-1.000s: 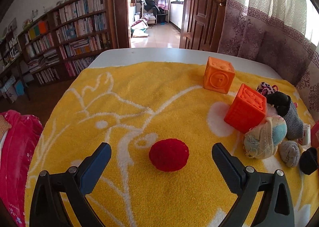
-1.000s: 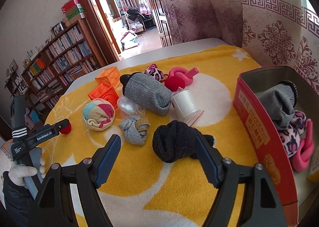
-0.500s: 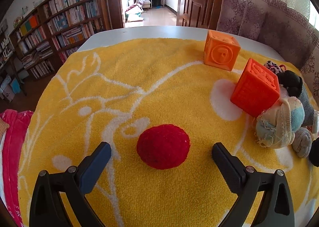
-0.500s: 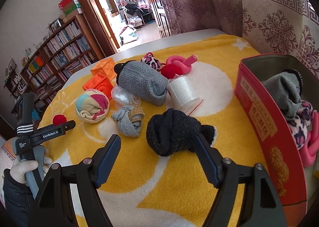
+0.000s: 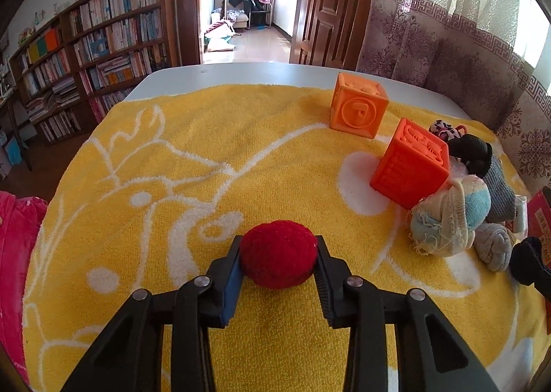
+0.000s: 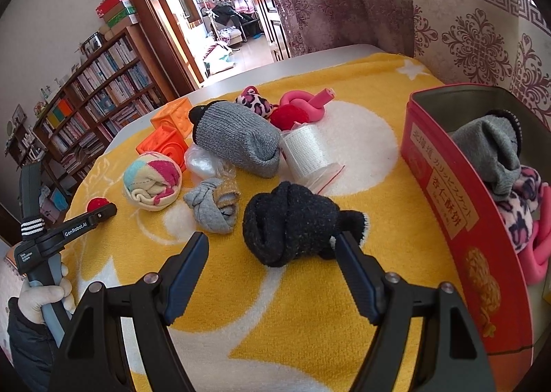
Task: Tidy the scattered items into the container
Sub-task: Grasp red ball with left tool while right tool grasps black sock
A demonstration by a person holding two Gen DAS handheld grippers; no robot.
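A white table (image 5: 241, 73) lies under a yellow towel (image 5: 206, 157).

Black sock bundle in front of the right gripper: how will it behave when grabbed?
The black sock bundle looks knitted and loosely balled, so it will probably squash between the pads. Its cuff end trails toward the red tin and may unroll and dangle. It likely grips the fuzzy yellow towel rather than rolling.
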